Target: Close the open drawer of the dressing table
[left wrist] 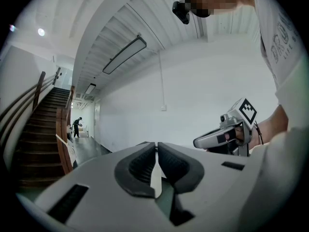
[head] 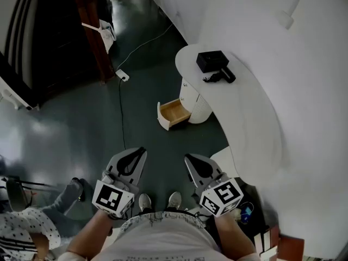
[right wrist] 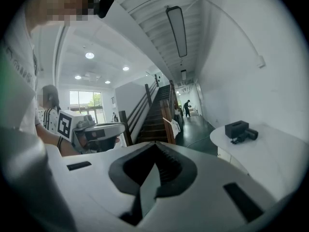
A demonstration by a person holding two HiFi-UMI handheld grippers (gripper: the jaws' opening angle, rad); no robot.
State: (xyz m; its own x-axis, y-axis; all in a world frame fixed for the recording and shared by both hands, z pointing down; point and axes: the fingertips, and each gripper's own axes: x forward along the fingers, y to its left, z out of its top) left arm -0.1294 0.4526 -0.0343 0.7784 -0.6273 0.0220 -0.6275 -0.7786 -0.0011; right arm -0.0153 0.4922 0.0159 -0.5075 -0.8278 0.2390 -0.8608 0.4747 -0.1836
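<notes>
Head view: the white curved dressing table [head: 255, 113] stood against the wall. Its white drawer with a light wooden interior [head: 174, 112] was pulled out over the dark floor, well apart from both grippers. The left gripper [head: 140, 152] and right gripper [head: 189, 158] were side by side, low in the view.

Left gripper view: the jaws were together, with nothing between them.

Right gripper view: the jaws met at the tips and were empty. A black rectangular box [right wrist: 236, 128] rested on the tabletop.

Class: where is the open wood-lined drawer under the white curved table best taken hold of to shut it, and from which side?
The white front panel of the wood-lined drawer, approached from the dark floor side, opposite the white rounded cabinet. That flat face points away from the cabinet, so pushing it probably slides the drawer straight in.
</notes>
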